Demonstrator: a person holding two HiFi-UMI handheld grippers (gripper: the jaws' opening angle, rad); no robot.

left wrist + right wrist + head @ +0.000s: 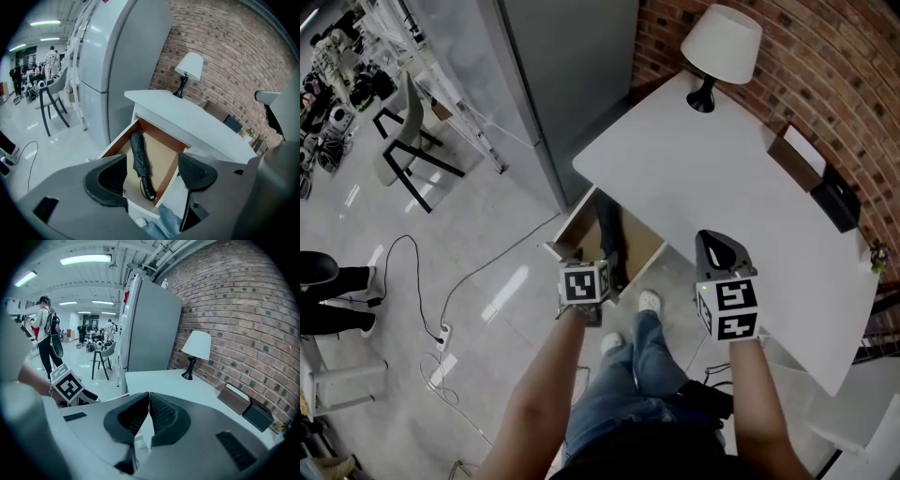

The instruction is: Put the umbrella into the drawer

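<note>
- My left gripper (152, 176) hangs above the open drawer (165, 154). Its two dark ribbed pads are spread wide and hold nothing.
- My right gripper (149, 414) has its ribbed pads pressed together at the tips. It grips nothing and is raised over the near edge of the white table (159, 380).
- The umbrella (139, 159) is a slim, folded roll of black cloth with a glossy black handle and a thin wrist loop. It lies lengthwise in the drawer, along the left wall, with the handle end nearest me.
- The drawer is brown board inside with pale outer walls, and it juts out from under the table's straight front edge. To the right of the umbrella its bottom is bare.
- The tabletop is smooth and matte. A lamp (720, 47) with a white cone shade and a black foot stands at the far corner.
- A brown box (797, 155) and a black box (836, 202) sit along the rough brick wall (825, 66).
- A grey refrigerator (112, 56) stands close on the drawer's left, on glossy floor (412, 253).
</note>
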